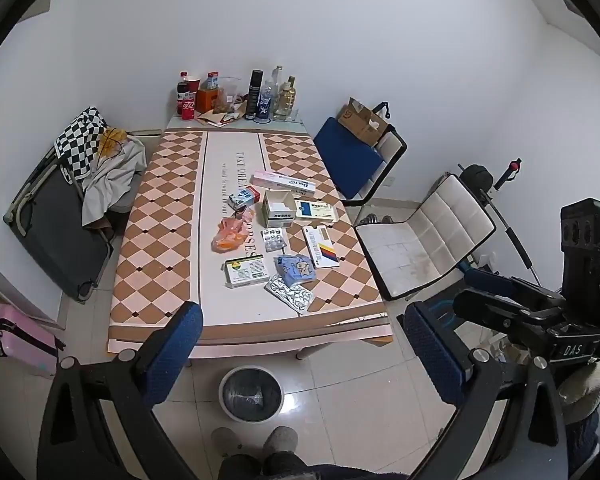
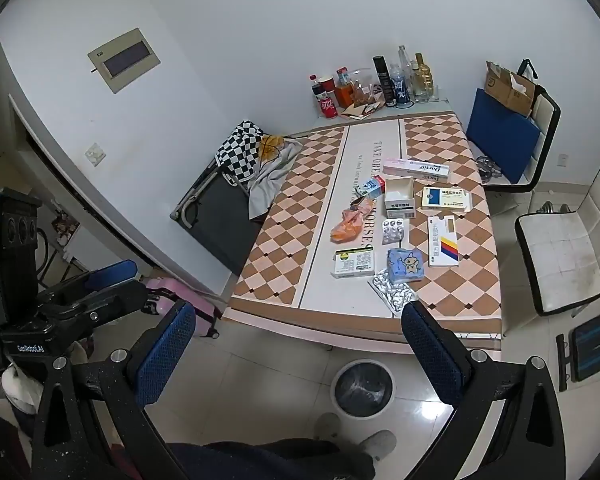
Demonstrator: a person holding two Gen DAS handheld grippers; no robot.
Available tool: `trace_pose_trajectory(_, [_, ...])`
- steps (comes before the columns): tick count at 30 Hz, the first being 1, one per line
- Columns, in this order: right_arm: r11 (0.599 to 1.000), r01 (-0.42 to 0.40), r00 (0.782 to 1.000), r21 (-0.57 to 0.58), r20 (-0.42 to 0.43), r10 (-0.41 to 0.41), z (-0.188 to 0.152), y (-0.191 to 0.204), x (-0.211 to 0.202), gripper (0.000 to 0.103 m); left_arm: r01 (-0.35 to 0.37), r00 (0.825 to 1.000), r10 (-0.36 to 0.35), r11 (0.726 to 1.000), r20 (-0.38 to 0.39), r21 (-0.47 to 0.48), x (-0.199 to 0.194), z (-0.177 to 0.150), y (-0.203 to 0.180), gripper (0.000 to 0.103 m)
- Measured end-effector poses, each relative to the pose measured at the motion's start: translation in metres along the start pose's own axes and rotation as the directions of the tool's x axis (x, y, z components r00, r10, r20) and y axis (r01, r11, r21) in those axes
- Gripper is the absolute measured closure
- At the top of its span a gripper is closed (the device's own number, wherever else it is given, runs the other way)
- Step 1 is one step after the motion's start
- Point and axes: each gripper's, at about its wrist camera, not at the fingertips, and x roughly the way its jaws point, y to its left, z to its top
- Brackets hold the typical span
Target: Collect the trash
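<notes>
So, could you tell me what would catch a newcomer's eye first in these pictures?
Probably the litter of medicine boxes, blister packs and an orange bag mid-table on the checkered cloth. Next, the bin on the floor at the table's near edge, and the bottles crowded at the far end by the wall.
</notes>
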Motion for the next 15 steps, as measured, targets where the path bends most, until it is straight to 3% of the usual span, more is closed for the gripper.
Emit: trace_pose_trajectory(15, [1.0, -0.004, 1.0, -0.006, 0.007, 0.005, 0.0002, 0.0021, 0.0002, 0.0, 0.008, 1.0, -0.008, 1.0, 0.011, 0.01, -0.001, -0.0009, -0.0013, 0.0])
